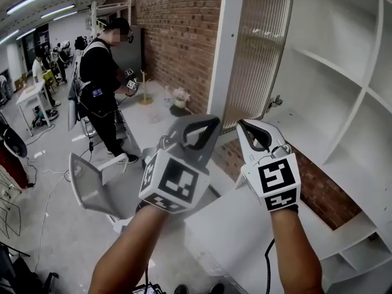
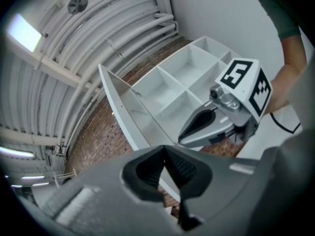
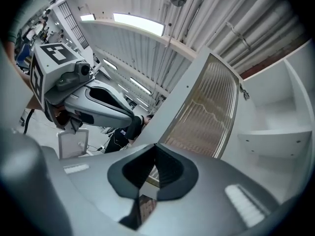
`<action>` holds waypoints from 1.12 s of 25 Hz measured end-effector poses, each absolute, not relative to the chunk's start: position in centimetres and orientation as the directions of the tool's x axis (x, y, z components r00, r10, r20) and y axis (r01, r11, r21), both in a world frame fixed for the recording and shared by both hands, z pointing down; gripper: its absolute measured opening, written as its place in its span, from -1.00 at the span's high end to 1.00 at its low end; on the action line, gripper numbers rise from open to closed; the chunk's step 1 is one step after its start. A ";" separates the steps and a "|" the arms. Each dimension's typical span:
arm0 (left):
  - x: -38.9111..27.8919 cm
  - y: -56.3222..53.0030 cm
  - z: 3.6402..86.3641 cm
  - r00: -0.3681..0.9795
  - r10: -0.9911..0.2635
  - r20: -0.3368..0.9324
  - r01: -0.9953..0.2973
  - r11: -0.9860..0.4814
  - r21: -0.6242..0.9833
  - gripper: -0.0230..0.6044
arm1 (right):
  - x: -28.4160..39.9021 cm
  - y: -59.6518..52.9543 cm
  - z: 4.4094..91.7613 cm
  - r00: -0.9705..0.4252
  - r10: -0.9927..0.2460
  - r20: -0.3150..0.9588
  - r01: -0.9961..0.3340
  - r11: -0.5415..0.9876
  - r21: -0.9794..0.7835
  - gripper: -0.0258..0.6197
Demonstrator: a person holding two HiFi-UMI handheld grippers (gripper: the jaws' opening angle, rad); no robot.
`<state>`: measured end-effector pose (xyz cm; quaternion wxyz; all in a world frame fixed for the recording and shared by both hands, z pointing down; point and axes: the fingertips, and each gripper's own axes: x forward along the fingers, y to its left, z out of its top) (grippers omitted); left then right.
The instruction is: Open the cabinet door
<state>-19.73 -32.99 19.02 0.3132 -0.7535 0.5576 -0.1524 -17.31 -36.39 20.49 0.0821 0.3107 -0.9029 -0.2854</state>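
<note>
The cabinet door (image 1: 257,54), ribbed glass in a white frame, stands swung wide open to the left of the white cabinet shelves (image 1: 334,72). It also shows in the left gripper view as the door (image 2: 129,116) and in the right gripper view as the door (image 3: 206,107). My left gripper (image 1: 207,125) and right gripper (image 1: 244,126) hover side by side in front of the door's lower edge, apart from it. Both are shut with nothing between the jaws, as seen on the left gripper (image 2: 165,154) and right gripper (image 3: 155,150).
A person in black (image 1: 104,72) stands at the left by a white table (image 1: 150,118) with small items. A white chair (image 1: 92,185) is below my left arm. A low white unit (image 1: 245,225) lies under my hands, against a brick wall (image 1: 177,29).
</note>
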 end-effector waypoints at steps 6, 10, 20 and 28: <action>-20.4 -32.8 18.4 0.320 -0.937 -0.138 -0.756 -0.164 -0.634 0.92 | -16.3 -36.2 19.9 -0.781 -0.623 -0.042 -0.535 0.633 0.560 0.91; -20.1 -33.2 18.4 0.319 -0.937 -0.142 -0.758 -0.163 -0.631 0.92 | -15.6 -36.5 20.0 -0.778 -0.627 -0.044 -0.539 0.629 0.560 0.91; -21.0 -33.3 18.3 0.318 -0.937 -0.147 -0.765 -0.161 -0.624 0.92 | -15.8 -36.4 20.0 -0.771 -0.637 -0.028 -0.528 0.613 0.588 0.91; -20.8 -33.8 18.6 0.315 -0.938 -0.146 -0.770 -0.162 -0.617 0.92 | -15.1 -36.7 19.9 -0.771 -0.637 -0.028 -0.529 0.614 0.586 0.91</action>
